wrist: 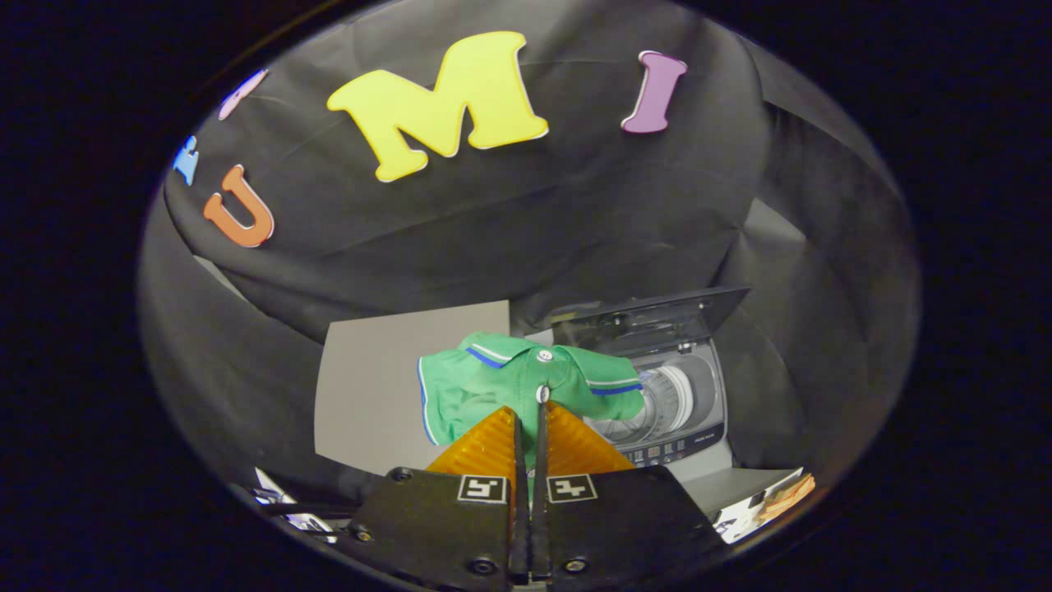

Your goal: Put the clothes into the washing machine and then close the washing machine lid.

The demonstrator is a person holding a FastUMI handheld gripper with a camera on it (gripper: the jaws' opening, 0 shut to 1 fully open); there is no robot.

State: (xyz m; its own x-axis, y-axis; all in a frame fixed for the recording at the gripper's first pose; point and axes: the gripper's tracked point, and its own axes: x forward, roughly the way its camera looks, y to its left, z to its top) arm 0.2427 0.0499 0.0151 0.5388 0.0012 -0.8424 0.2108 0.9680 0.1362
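Green polo shirt (518, 386), collar up, hangs pinched between the closed fingers (530, 411), before the open washing machine (674, 386).

The gripper (530, 411) fingers pinch a green shirt (509, 386) beside the open washing machine (690, 403).

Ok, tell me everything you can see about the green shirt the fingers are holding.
The green shirt is a polo of soft, knit-looking cloth, with a folded collar edged in blue and white stripes, the same trim on a sleeve cuff, and two pale buttons down the placket. It hangs bunched and lifted, pinched at the placket between the shut fingers of the gripper. Behind it are a grey surface and, beside that, the washing machine, whose lid stands open; one sleeve overlaps the drum opening.
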